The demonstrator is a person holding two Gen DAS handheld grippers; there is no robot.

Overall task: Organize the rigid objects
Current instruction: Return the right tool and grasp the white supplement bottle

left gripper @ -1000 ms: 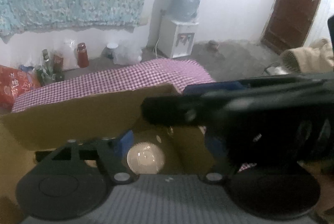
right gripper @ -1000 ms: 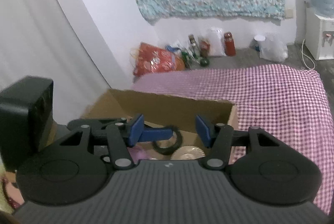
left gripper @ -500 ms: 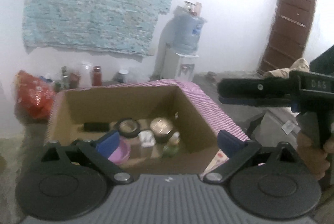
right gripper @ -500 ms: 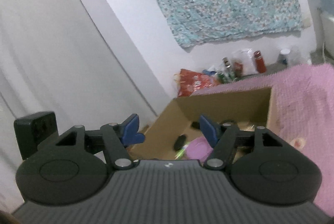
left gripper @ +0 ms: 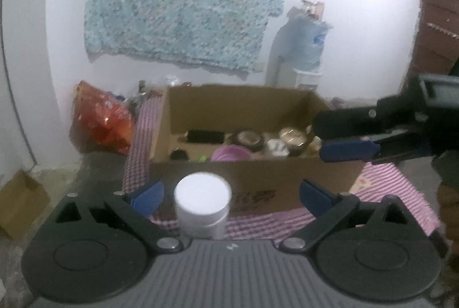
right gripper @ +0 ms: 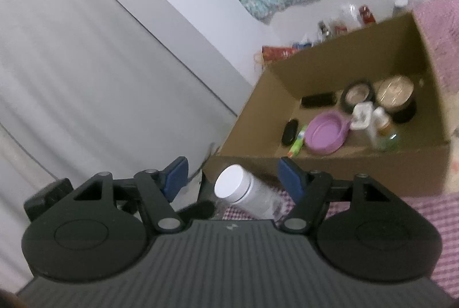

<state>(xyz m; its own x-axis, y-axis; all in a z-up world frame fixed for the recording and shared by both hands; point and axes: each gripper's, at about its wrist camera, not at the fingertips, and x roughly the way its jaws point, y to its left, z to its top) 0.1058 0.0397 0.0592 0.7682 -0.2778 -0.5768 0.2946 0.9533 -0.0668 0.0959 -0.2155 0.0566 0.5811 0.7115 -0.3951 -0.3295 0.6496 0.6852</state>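
Note:
A white-lidded plastic jar [left gripper: 202,204] stands on the checked cloth [left gripper: 381,187] in front of an open cardboard box [left gripper: 258,178]. My left gripper [left gripper: 231,194] is wide open, and the jar sits between its fingers, nearer the left one and untouched. In the left wrist view my right gripper [left gripper: 347,138] reaches in from the right over the box's right end. Its jaws are opening. In the right wrist view the jar [right gripper: 243,190] appears ahead between the fingers of the right gripper [right gripper: 233,176], and the pads do not press on it.
The box [right gripper: 358,173] holds a purple bowl [right gripper: 325,135], two round tins, black items, a small bottle and white pieces. A red bag [left gripper: 100,118] and bottles sit by the wall. A small carton [left gripper: 20,201] lies on the floor at the left. A grey curtain [right gripper: 86,64] hangs close by.
Both views drew back from the box interior. The white jar came into sight between the fingers. Both pairs of jaws stand wider than before. The right gripper slid toward the box's right end.

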